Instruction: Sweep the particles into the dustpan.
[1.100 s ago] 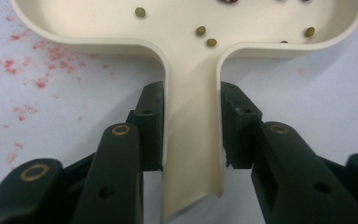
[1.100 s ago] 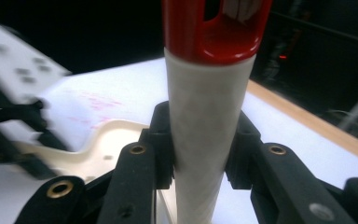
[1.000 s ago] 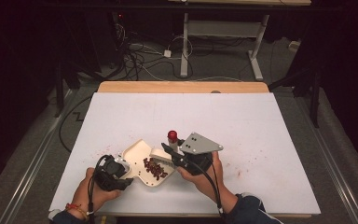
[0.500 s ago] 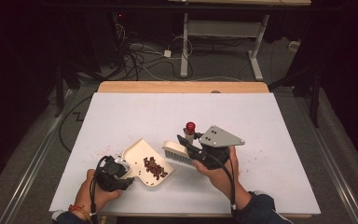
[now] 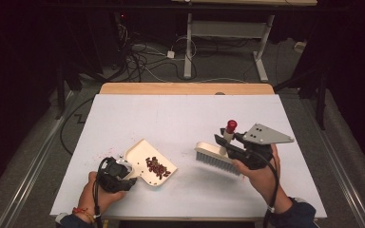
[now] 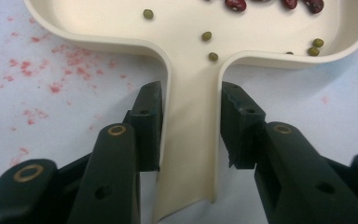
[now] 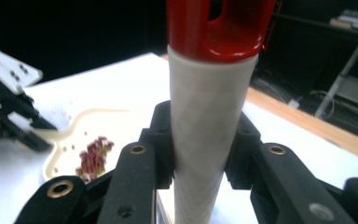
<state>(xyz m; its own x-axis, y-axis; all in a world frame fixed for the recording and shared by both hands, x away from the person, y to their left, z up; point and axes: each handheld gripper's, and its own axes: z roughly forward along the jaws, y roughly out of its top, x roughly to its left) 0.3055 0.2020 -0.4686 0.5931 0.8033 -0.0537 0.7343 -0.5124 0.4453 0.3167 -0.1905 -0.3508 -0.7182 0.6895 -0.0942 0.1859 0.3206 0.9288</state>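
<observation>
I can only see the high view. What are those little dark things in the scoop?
Observer: Mostly red beans in the dustpan, plus tiny green ones, seen in the left gripper view.
Child: Is the left gripper really pinching it?
Observer: Its fingers sit against both sides of the dustpan's handle.
Child: And the brush?
Observer: The right gripper clamps the brush handle, white with a red cap.

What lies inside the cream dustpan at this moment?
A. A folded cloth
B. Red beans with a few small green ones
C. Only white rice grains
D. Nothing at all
B: the dustpan holds red beans, and the left gripper view shows small green beans near its handle.
</observation>
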